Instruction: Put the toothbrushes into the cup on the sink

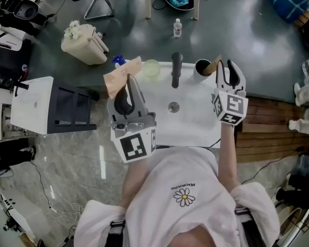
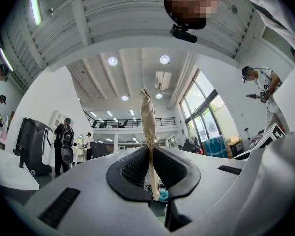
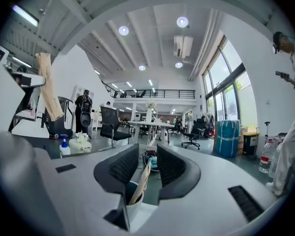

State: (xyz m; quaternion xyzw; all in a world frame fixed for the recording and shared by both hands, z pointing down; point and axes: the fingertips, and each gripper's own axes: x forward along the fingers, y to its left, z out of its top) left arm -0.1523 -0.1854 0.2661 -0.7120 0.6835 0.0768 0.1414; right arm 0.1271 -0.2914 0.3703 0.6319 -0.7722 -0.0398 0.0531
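Left gripper (image 1: 129,86) (image 2: 150,151) clamps a flat brown paper toothbrush packet (image 1: 121,76) (image 2: 147,127) at the white sink's (image 1: 195,112) 10 o'clock rim, its long axis pointing toward 11 o'clock. Right gripper (image 1: 226,68) (image 3: 147,156), jaws apart and gripping nothing, hovers above the cup (image 1: 201,68) (image 3: 130,205) at 1 o'clock, where a second packet (image 1: 215,66) (image 3: 140,181) leans.

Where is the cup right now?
In the head view, the cup stands at the sink's back right corner, between the black tap and the right gripper.

Around the sink (image 1: 195,123): tap (image 1: 176,69) at the back rim's middle, cup (image 1: 201,69) at the back right corner with a toothbrush (image 1: 215,64) in it, second toothbrush (image 1: 118,79) over the left rim in the left gripper (image 1: 129,80), bottle (image 1: 177,28) on the floor behind, bin (image 1: 85,44) behind and left.
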